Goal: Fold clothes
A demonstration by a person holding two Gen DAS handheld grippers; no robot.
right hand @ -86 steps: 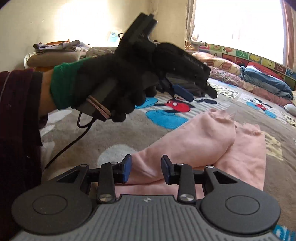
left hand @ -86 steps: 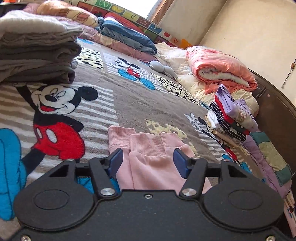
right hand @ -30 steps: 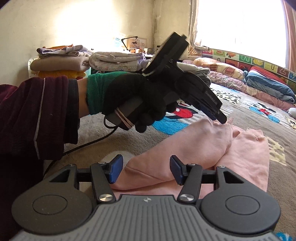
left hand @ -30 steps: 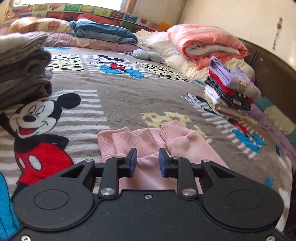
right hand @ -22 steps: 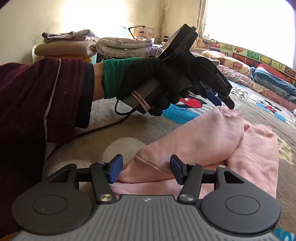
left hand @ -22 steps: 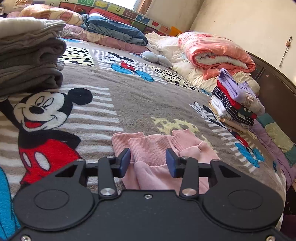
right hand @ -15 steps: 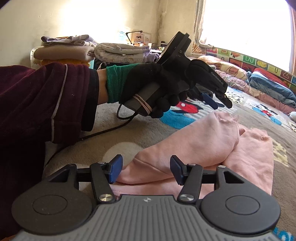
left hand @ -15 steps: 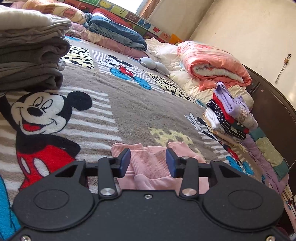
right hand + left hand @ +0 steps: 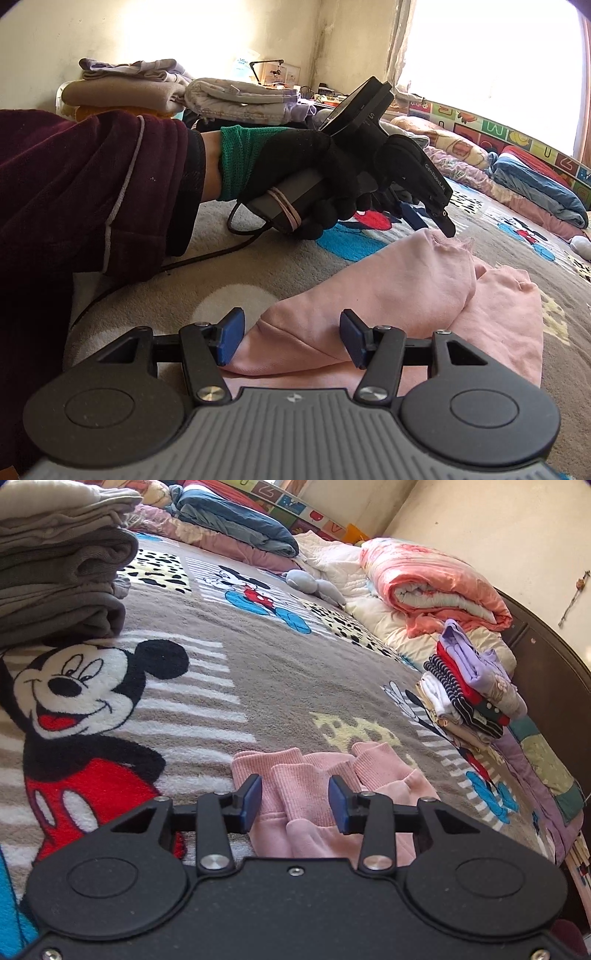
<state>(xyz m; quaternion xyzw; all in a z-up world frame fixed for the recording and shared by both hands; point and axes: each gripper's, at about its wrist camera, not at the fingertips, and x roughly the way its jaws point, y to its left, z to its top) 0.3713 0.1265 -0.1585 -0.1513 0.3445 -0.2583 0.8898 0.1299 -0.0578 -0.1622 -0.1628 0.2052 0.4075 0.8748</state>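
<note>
Pink garment [image 9: 388,306] lies rumpled, ribbed cuffs [image 9: 306,771] bunched together.

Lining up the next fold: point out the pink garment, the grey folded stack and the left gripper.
pink garment [image 9: 373,314], right wrist view, on its folded upper layer.
grey folded stack [image 9: 62,579], left wrist view, on its side folds.
left gripper [image 9: 294,805], left wrist view, between its fingertips.

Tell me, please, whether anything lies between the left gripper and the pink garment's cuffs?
Nothing visible does. The left gripper hangs open just above the pink garment, with only the cuffs between and ahead of its fingers.
</note>
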